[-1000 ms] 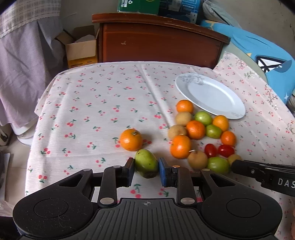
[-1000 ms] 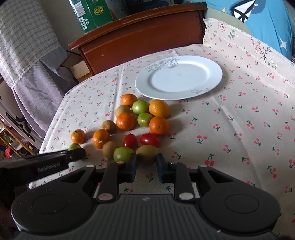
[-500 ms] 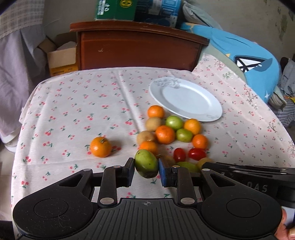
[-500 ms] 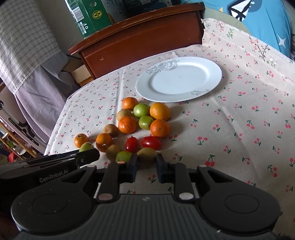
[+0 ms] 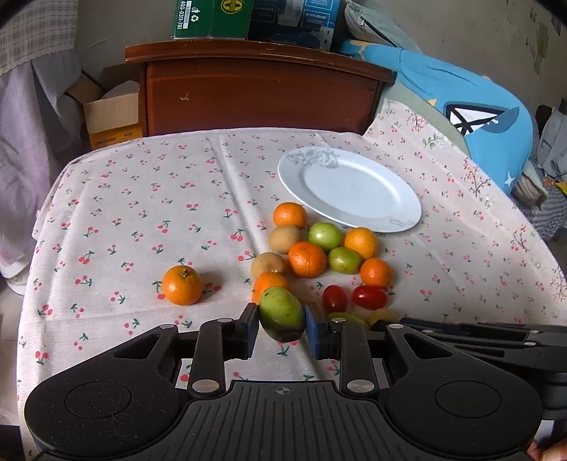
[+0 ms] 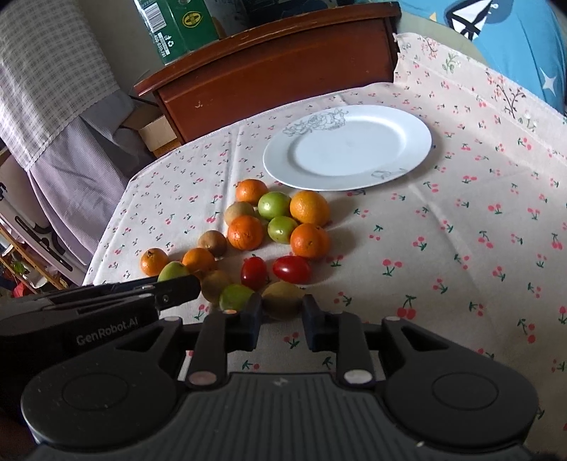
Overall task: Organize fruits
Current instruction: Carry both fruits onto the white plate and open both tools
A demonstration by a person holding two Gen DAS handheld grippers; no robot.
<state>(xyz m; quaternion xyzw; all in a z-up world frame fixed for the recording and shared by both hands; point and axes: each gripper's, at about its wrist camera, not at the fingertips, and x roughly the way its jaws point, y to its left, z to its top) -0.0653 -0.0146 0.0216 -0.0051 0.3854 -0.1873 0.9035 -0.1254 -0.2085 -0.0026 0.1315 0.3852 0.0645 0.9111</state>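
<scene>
Fruits lie clustered on the counter point(image 5: 141, 220) ahead of our fingers. Our left gripper point(image 5: 281, 328) has its fingers clamped on a green fruit point(image 5: 281, 314), lifted clear of the cloth. Our right gripper point(image 6: 282, 317) has its fingers clamped on a brownish kiwi point(image 6: 283, 298), just beside two red tomatoes point(image 6: 291, 268). A white plate point(image 6: 407, 124) sits beyond.

Cherry-print tablecloth point(image 5: 149, 198) covers table. Behind: dark wood cabinet point(image 5: 258, 95) w/ green carton point(image 5: 212, 17) on top; open cardboard box point(image 5: 111, 113) at left.
</scene>
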